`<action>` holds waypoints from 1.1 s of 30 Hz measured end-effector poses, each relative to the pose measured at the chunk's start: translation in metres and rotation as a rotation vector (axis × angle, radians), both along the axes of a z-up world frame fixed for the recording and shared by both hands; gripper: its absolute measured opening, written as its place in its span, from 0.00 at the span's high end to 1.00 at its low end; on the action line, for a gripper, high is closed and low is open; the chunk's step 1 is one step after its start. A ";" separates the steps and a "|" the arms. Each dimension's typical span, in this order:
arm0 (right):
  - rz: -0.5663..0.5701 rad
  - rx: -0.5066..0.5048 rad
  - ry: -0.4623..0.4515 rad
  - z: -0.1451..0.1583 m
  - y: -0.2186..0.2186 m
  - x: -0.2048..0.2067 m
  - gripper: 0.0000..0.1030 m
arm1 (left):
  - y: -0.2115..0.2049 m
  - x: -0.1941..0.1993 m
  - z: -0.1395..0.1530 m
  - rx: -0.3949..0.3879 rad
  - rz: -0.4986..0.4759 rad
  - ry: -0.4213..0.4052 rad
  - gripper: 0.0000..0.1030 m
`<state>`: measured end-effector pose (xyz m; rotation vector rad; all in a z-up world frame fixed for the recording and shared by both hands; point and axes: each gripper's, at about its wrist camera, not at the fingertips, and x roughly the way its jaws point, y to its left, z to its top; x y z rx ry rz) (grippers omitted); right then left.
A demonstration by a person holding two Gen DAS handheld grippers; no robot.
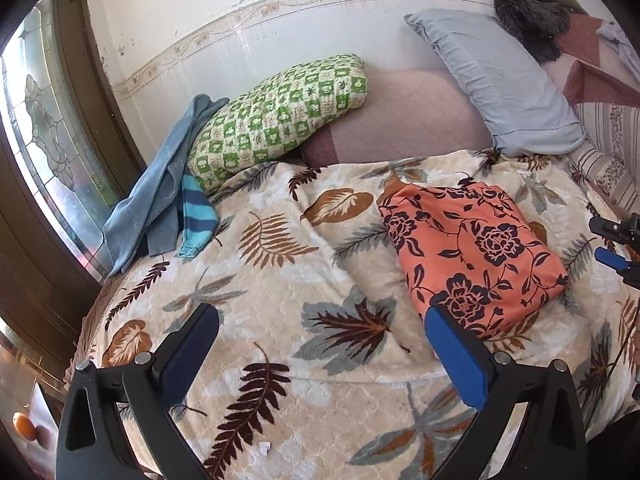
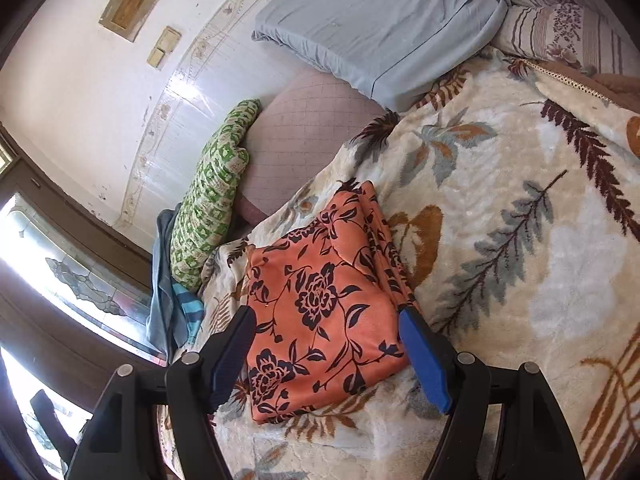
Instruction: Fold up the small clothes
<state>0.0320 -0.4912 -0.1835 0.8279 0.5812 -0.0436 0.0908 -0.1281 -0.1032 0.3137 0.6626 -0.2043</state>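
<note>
Orange floral garment (image 2: 320, 312) lies folded on leaf-print blanket (image 2: 520, 208); left gripper (image 1: 320, 344) and right gripper (image 2: 328, 340) jaws spread, holding nothing

Folded orange floral garment (image 2: 320, 312) on leaf-print blanket (image 2: 520, 240), right claw (image 2: 326, 354) spread wide above it, empty

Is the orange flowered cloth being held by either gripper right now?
No, the orange flowered cloth lies folded on the leaf blanket, and the right gripper is open above it.
</note>
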 end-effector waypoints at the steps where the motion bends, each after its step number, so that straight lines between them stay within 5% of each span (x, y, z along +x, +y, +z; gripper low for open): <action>1: 0.002 0.002 0.002 -0.001 -0.001 0.001 0.25 | -0.002 0.000 0.001 -0.001 -0.006 -0.003 0.00; 19: 0.036 0.007 0.051 -0.012 0.007 0.024 0.25 | -0.035 0.023 -0.022 -0.016 -0.041 0.040 0.00; 33: -0.003 0.063 0.169 -0.054 -0.038 0.062 0.25 | -0.066 0.116 -0.097 -0.121 -0.105 0.341 0.00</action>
